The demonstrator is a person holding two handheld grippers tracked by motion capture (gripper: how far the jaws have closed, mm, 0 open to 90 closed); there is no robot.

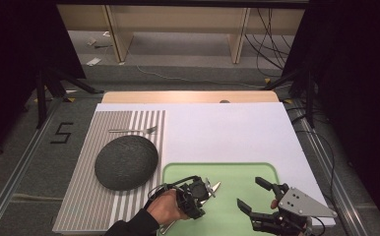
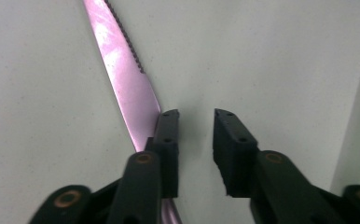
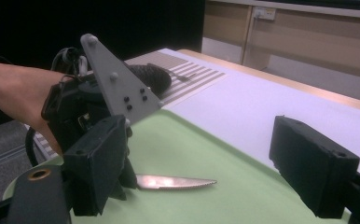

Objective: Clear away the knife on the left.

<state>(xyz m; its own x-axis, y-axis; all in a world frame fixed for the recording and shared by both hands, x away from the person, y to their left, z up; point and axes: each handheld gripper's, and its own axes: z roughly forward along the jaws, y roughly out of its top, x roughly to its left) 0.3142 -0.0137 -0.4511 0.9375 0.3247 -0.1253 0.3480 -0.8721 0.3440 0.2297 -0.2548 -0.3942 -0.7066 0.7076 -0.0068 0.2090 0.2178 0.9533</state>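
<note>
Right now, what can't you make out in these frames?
- Knife handle: hidden under the left tongs in the left gripper view, under the hand in the high view.
- Whether the left tongs touch the knife: unclear; the blade lies outside one jaw.
- Fork: too small for detail in the high view.
- Small dark thing at the table's far edge: too small to identify.

White-topped table point(image 1: 237, 132), striped mat point(image 1: 87, 196) at left, green tray point(image 1: 257, 172) nr front

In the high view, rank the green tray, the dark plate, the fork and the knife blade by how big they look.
1. green tray, though grippers cover part of it
2. dark plate
3. fork
4. knife, just its blade tip past the left gripper; true length hidden
</note>
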